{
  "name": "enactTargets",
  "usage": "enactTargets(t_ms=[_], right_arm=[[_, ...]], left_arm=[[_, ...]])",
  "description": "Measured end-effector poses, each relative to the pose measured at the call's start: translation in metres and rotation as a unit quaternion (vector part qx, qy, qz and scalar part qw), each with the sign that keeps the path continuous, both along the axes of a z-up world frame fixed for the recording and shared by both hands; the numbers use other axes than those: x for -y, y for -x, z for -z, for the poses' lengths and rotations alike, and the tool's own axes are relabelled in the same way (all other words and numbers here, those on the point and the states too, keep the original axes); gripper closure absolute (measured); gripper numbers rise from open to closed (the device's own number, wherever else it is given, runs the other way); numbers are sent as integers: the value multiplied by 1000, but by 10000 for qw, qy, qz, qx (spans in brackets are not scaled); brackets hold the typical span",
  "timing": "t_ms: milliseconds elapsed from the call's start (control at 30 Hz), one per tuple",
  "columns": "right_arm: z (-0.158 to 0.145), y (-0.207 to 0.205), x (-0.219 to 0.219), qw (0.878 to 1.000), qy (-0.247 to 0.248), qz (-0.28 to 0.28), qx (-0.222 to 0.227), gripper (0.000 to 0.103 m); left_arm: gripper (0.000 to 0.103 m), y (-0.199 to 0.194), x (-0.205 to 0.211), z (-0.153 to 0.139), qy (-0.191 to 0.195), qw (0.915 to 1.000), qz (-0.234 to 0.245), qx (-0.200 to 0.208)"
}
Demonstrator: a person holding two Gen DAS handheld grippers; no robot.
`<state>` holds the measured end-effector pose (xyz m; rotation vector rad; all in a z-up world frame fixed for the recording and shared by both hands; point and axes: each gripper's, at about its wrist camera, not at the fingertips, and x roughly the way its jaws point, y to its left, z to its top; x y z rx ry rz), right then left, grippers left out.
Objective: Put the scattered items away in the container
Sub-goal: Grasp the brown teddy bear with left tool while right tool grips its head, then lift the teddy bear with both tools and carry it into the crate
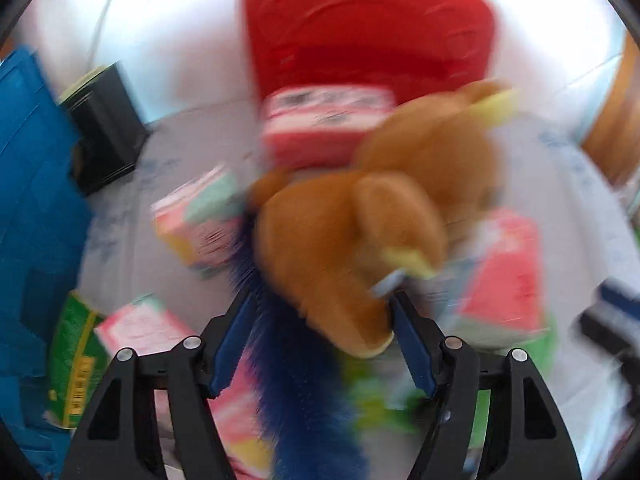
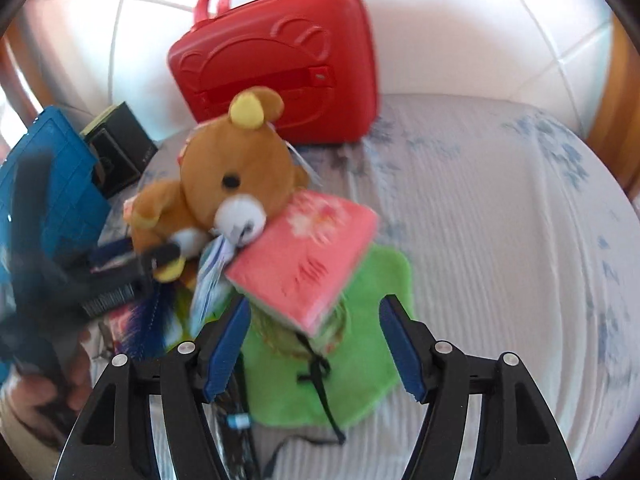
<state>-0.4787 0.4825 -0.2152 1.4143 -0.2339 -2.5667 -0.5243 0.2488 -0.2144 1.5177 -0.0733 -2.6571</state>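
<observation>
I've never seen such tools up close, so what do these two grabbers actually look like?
Both look alike: the left gripper and right gripper have matte black angular plastic arms with triangular cut-outs, round silver screw heads at the joints, and flat blue ribbed pads lining the fingers. No cables or markings show.

Fuzzy plush bear point(image 2: 236, 184), glossy red plastic case point(image 2: 280, 64), ribbed cloth bedsheet point(image 2: 500, 240).

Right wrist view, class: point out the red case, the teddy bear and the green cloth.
red case point(image 2: 280, 60): right wrist view, front panel with the embossed bear face.
teddy bear point(image 2: 236, 168): right wrist view, brown face above the eye.
green cloth point(image 2: 360, 364): right wrist view, bare part between the jaws.
</observation>
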Motion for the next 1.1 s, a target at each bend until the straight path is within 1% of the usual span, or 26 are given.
enactTargets(t_ms=[67, 133, 167, 200, 267, 333, 400, 433, 467, 533, 567, 600, 633, 700, 767, 833, 967, 1100], right_arm=[[4, 19, 13, 9998, 17, -221, -20, 24], [6, 34, 29, 9992, -6, -404, -35, 23], [7, 41, 36, 9988, -2, -480, -38, 21], [8, 48, 45, 9983, 9, -578, -62, 16], [6, 61, 61, 9970, -95, -741, -179, 12], [4, 72, 74, 9954, -294, -841, -345, 7], [7, 86, 82, 9943, -553, -810, -423, 0], [10, 93, 84, 9943, -547, -825, -399, 0], [15, 100, 84, 9948, -412, -862, -343, 0], [23, 110, 85, 9948, -102, -990, -228, 2], [26, 112, 88, 9943, -86, -1050, -173, 8], [27, 110, 90, 9941, -114, -1064, -182, 12], [26, 108, 91, 9941, -163, -1053, -189, 13], [23, 103, 89, 9946, -157, -1000, -208, 17], [20, 99, 86, 9951, -90, -954, -224, 19], [14, 92, 81, 9951, -19, -943, -302, 19], [-10, 70, 71, 9933, 122, -945, -660, 19], [-45, 44, 63, 9905, 225, -951, -964, 19]], left_arm=[[34, 1, 18, 4, -85, 9999, -56, 27], [34, 2, 26, 1, -193, 9998, 6, -32], [34, 1, 27, -2, -236, 9997, 56, -98], [32, 0, 27, -5, -310, 9993, 103, -167], [26, 2, 28, -9, -443, 9986, 141, -244], [26, 7, 29, -6, -515, 9983, 137, -214], [26, 18, 29, 2, -592, 9982, 101, -89], [26, 23, 29, 7, -637, 9979, 99, -35], [26, 26, 28, 10, -698, 9975, 134, -6], [46, 32, 23, 16, -772, 9967, 256, 63], [62, 33, 21, 18, -812, 9961, 329, 111], [69, 34, 19, 20, -849, 9956, 378, 144], [70, 34, 17, 19, -839, 9957, 384, 127], [74, 32, 15, 17, -818, 9958, 413, 71], [77, 29, 13, 11, -835, 9955, 447, 28], [77, 22, 9, 2, -802, 9955, 500, -56], [77, 0, 0, -27, -642, 9949, 657, -415], [77, -28, -4, -64, -654, 9921, 732, -781]])
